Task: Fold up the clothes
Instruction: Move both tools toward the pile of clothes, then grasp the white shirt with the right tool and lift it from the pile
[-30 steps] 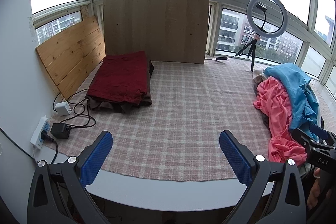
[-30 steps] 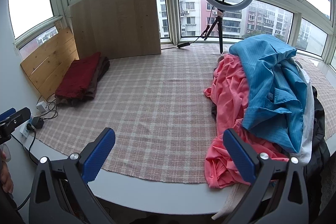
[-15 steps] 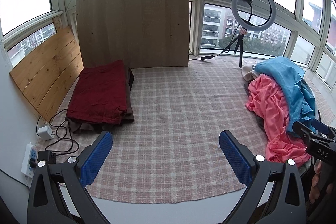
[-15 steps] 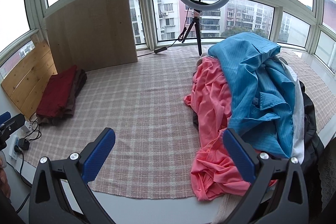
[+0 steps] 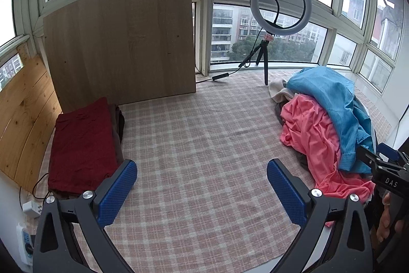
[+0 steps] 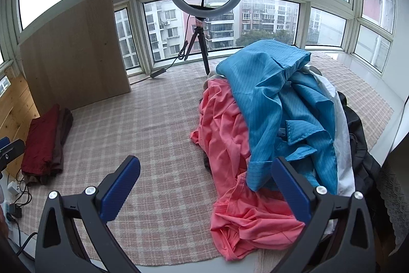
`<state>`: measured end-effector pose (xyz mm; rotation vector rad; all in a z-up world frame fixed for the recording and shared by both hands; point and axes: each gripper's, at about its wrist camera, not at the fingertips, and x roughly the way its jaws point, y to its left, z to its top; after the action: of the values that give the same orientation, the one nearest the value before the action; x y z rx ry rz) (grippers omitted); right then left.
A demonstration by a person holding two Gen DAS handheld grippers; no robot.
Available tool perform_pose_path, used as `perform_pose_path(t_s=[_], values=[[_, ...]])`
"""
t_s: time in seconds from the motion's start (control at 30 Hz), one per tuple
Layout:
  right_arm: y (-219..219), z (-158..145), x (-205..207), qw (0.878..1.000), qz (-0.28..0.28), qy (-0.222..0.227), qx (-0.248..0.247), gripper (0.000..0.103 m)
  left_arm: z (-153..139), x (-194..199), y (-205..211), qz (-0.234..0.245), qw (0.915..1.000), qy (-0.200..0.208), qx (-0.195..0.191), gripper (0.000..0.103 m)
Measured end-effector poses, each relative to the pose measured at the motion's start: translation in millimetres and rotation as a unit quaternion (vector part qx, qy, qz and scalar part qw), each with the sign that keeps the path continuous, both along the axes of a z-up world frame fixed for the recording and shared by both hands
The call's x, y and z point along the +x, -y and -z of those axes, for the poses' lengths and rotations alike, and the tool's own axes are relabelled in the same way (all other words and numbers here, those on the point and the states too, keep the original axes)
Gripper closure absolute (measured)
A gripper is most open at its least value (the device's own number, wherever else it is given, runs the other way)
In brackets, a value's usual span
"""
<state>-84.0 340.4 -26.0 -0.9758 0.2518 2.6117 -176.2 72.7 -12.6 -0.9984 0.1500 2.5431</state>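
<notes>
Two claws, left [image 5: 202, 187] and right [image 6: 205, 183], both agape and empty; white garment [image 6: 342, 134] only in the right view.

Both wrist views sit low at the near bench [image 5: 204, 145] edge, facing the windows. Left looks centre-left; right sits close to the clothes pile [image 6: 268, 119]. Shared: ring light [image 5: 280, 4], pile, plaid cloth [image 6: 153, 119].

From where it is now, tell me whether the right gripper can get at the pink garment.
Probably yes. The right gripper is open and holds nothing, and the pink garment lies just ahead of its fingers with its near folds uncovered. The blue shirt overlaps only its far side.
</notes>
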Motion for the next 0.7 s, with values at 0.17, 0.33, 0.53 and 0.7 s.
perform_pose_path(t_s=[0.17,0.33,0.53,0.7], values=[[-16.5,-0.7,2.3,0.999,0.036,0.013,-0.012,0.0,2.8,-20.3,-17.1,0.032,0.9994,0.005,0.01,0.001],[-38.1,-2.3,9.9,0.997,0.071,0.023,-0.002,0.0,3.0,-28.5,-37.6,0.059,0.9979,0.014,0.022,0.001],[-70.7,-14.2,13.2,0.997,0.083,0.006,0.001,0.0,1.4,-31.9,-70.1,0.077,0.9967,0.014,0.023,0.001],[-105.8,-20.1,1.6,0.997,0.067,-0.004,0.024,0.0,-3.4,-28.8,-107.2,0.076,0.997,-0.001,0.012,0.001]])
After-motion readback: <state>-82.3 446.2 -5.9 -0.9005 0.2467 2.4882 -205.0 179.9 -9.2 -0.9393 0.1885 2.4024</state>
